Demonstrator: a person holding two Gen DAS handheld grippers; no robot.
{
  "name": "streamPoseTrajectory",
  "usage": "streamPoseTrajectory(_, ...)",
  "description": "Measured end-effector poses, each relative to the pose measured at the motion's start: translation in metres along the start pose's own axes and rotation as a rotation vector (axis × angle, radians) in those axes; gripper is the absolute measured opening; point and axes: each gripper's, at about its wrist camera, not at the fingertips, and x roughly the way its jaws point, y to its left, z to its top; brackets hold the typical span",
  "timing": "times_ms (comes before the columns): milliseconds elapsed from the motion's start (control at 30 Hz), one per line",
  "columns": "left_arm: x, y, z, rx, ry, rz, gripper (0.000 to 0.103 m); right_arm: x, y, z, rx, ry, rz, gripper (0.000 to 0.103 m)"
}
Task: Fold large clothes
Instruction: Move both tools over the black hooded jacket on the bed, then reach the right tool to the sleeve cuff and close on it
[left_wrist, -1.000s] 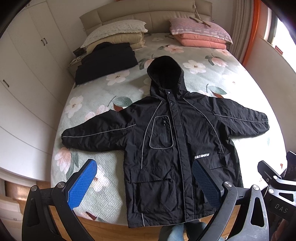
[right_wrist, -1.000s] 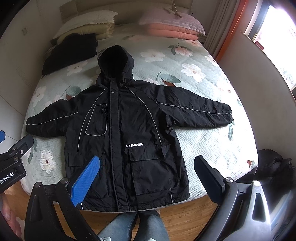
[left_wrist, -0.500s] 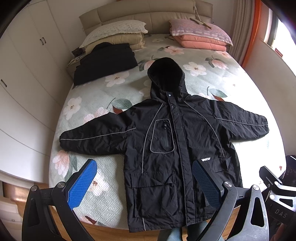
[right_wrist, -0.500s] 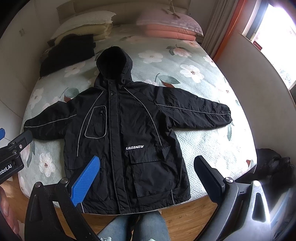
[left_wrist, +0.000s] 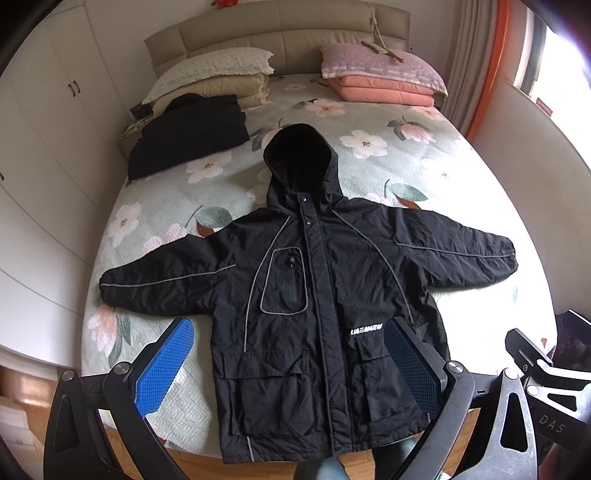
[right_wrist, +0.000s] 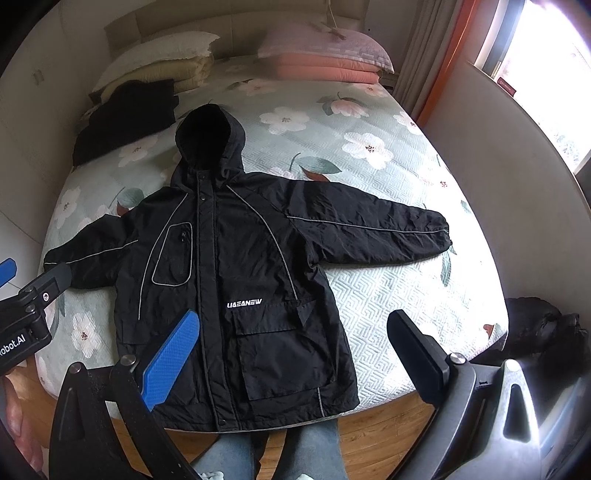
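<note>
Floral bed (left_wrist: 424, 177), jacket (left_wrist: 317, 295) hem overhanging, left gripper (left_wrist: 284, 365), right gripper (right_wrist: 295, 354) both spread, empty.

Matt, crinkled black cloth jacket (left_wrist: 325, 295) (glossy grey piping) on quilted, textured bedspread (left_wrist: 424, 162)

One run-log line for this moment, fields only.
phase: pre-grasp | jacket: flat, face up, sleeves spread, on bed | left tool: open, empty | right tool: open, empty | folds: none
</note>
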Motion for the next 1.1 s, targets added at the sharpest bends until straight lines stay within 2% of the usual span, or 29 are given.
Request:
streamPoseTrajectory(267, -0.002, -0.061, 0.014, 0.006, -0.003, 0.002, 0.102, 0.016, -0.062, 0.021, -0.003, 0.007, 0.005, 0.102)
streamPoseTrajectory(500, 0.022, -0.116, 0.028, 0.023, 0.027, -0.008, 0.102, 0.053, -0.117, 0.035, 0.012, 0.051, -0.003, 0.102)
streamPoseTrajectory(700, 0.051, -0.155, 0.039, 0.039, 0.002, -0.022, 0.102, 0.086, -0.168, 0.046, 0.035, 0.035, 0.018, 0.102)
streamPoseTrajectory(867, 0.075, -0.181, 0.049, 0.035, -0.016, -0.042, 0.103, 0.117, -0.236, 0.062, 0.135, -0.006, 0.046, 0.102)
streamPoseTrajectory(1100, 0.119, -0.21, 0.057, 0.057, 0.005, -0.048, 0.103, 0.197, -0.347, 0.077, 0.289, -0.009, 0.05, 0.102)
